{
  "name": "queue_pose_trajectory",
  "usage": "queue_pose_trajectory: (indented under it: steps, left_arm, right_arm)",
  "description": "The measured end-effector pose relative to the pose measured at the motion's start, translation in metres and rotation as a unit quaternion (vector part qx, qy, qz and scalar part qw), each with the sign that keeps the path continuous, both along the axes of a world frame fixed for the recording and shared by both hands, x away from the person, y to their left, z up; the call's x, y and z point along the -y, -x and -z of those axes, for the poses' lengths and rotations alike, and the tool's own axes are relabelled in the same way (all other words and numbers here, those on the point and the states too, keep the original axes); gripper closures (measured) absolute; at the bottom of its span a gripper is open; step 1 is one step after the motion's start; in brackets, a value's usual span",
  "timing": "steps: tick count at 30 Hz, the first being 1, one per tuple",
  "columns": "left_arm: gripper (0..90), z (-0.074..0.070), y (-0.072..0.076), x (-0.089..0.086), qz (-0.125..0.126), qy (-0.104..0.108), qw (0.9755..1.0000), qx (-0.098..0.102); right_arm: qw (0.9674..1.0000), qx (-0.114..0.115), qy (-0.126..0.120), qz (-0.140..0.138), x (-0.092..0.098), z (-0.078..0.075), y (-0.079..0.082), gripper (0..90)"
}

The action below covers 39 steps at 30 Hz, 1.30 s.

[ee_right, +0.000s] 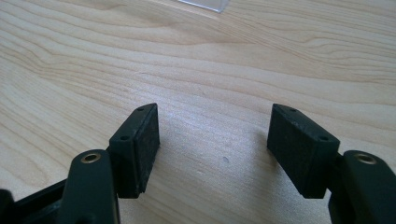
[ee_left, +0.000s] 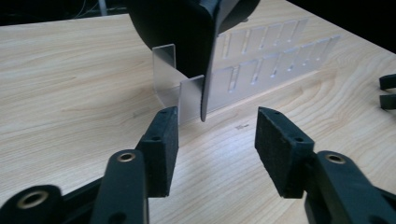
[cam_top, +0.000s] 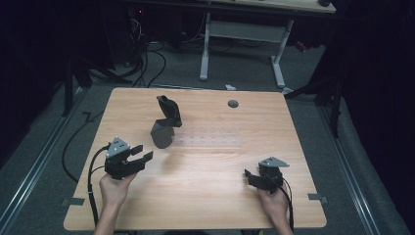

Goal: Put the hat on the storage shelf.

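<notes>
A dark grey, folded-looking object (cam_top: 165,122) stands upright at the left end of a clear slotted acrylic rack (cam_top: 210,139) in the middle of the wooden table (cam_top: 205,200). My left gripper (cam_top: 143,154) is open just to the left of it, jaws pointing at it with nothing between them. In the left gripper view the dark object (ee_left: 182,32) and the clear rack (ee_left: 261,60) rise close beyond the left gripper (ee_left: 217,135). My right gripper (cam_top: 248,176) rests open near the table's front right, over bare wood. The right gripper (ee_right: 212,144) holds nothing, and a corner of the rack (ee_right: 205,3) shows at the top.
A round grey grommet (cam_top: 233,104) sits in the table's far side. Behind the table stands a white-legged desk (cam_top: 244,34), with cables (cam_top: 147,63) on the floor. The right gripper's fingertips (ee_left: 387,91) show at the edge of the left gripper view.
</notes>
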State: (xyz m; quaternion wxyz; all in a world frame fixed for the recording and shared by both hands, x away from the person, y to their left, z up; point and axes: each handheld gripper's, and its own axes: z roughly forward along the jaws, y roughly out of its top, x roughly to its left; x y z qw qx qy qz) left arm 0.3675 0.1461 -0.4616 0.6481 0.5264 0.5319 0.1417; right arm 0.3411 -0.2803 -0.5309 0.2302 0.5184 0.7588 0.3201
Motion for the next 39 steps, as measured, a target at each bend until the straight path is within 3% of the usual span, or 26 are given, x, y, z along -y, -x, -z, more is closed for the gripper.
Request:
queue_pose_trajectory:
  steps: [5,19,39]
  left_arm:
    - [52.3,0.004,0.006,0.002,0.010,0.003,0.9999,0.005]
    - [44.2,0.016,0.009,0.011,0.023,0.003,0.9995,-0.020]
    - [42.1,0.033,0.013,0.026,0.040,-0.001,0.9984,-0.041]
  right_arm:
    - [1.0000,0.000,0.000,-0.001,0.000,0.000,0.000,34.5]
    - [1.0000,0.000,0.000,0.000,0.000,0.000,0.000,34.5]
    - [1.0000,0.000,-0.001,0.000,0.000,0.000,0.000,34.5]
